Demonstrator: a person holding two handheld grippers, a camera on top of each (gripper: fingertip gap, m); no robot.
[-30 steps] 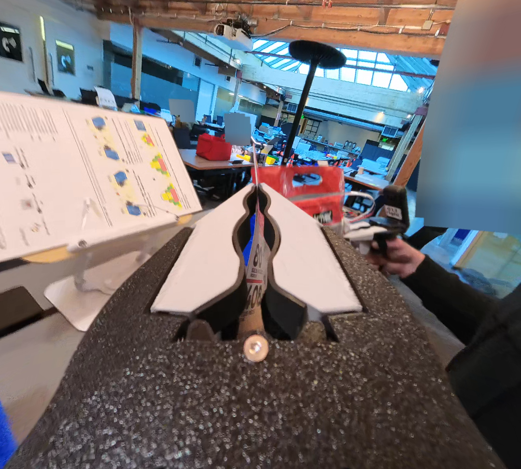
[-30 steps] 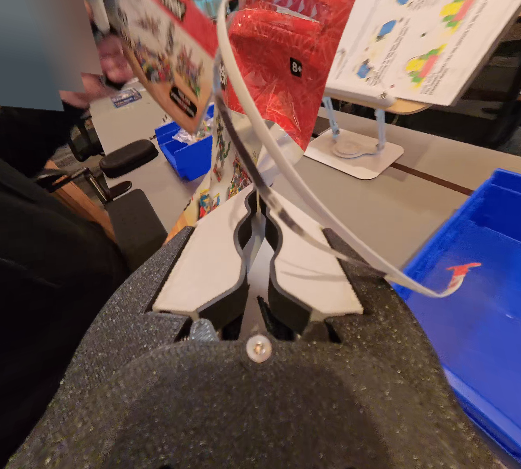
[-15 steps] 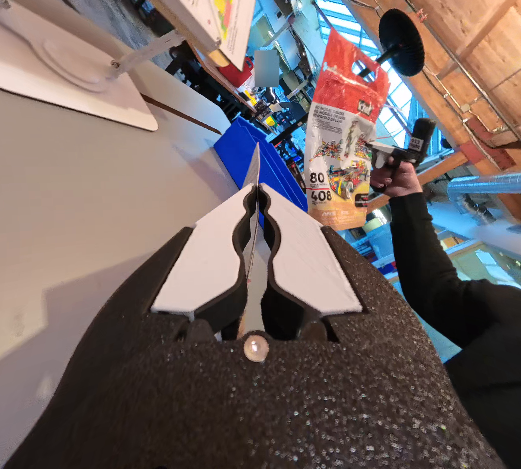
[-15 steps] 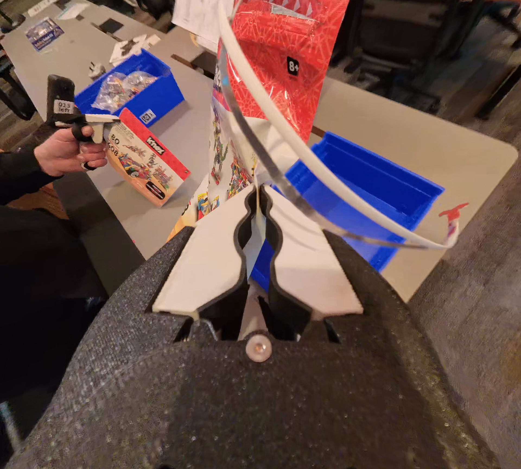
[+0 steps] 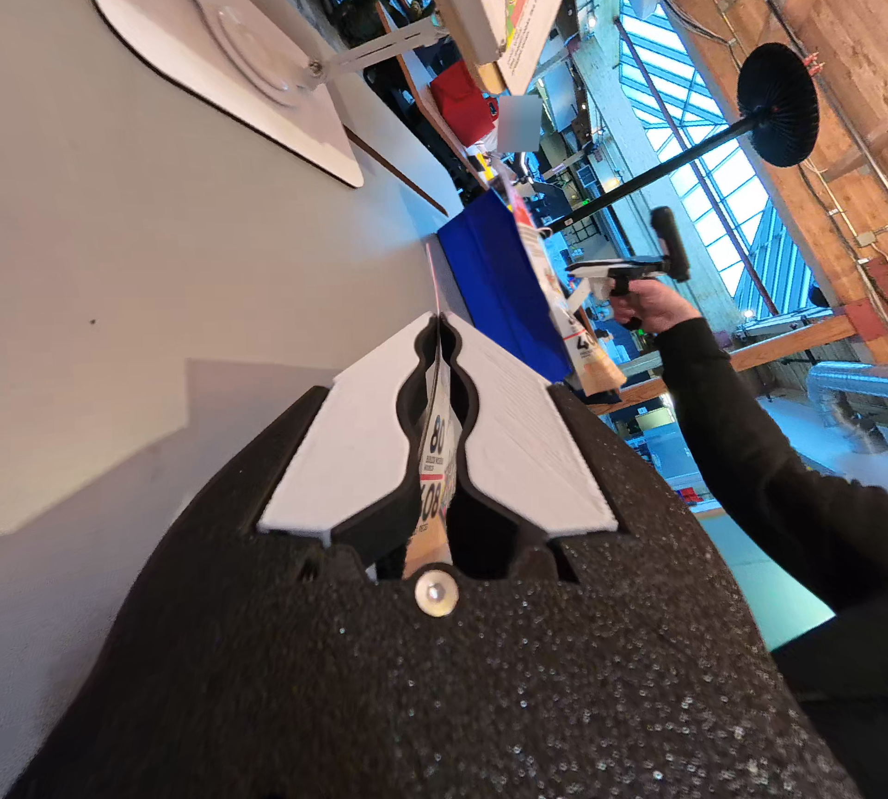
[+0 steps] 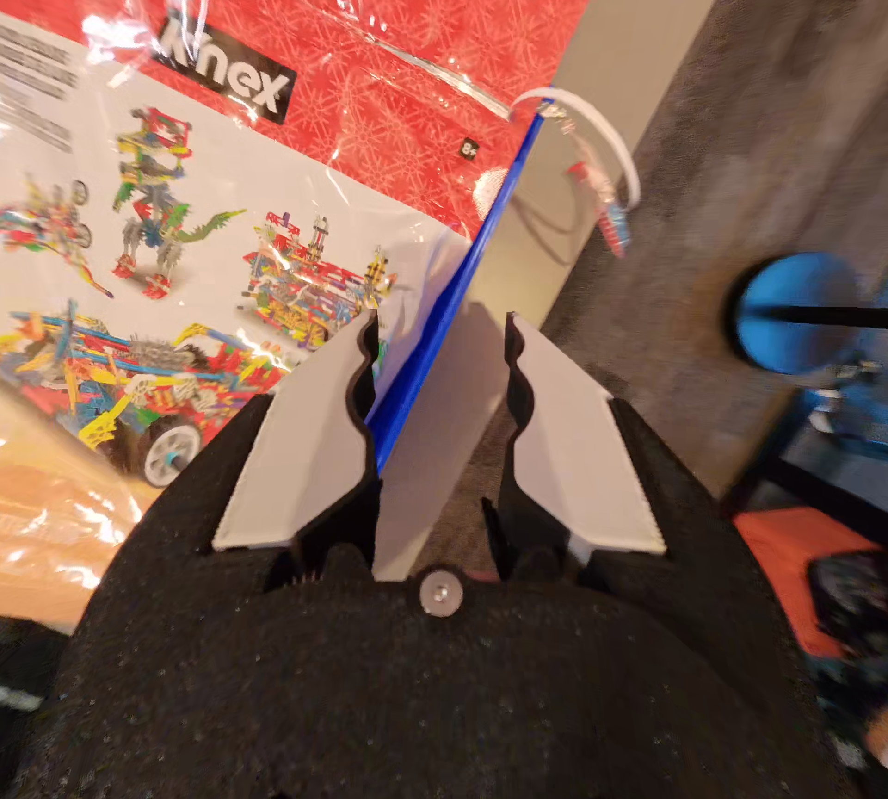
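Two grippers are in my views: my left gripper is clamped on a thin printed card seen edge-on between its fingers, above the grey surface near a blue bin and the white base of a document stand. My right gripper has its fingers spread apart with nothing between them, its left finger just beside the red-topped plastic toy-kit bag, which hangs over the blue bin's rim with a white torn strip trailing from its corner.
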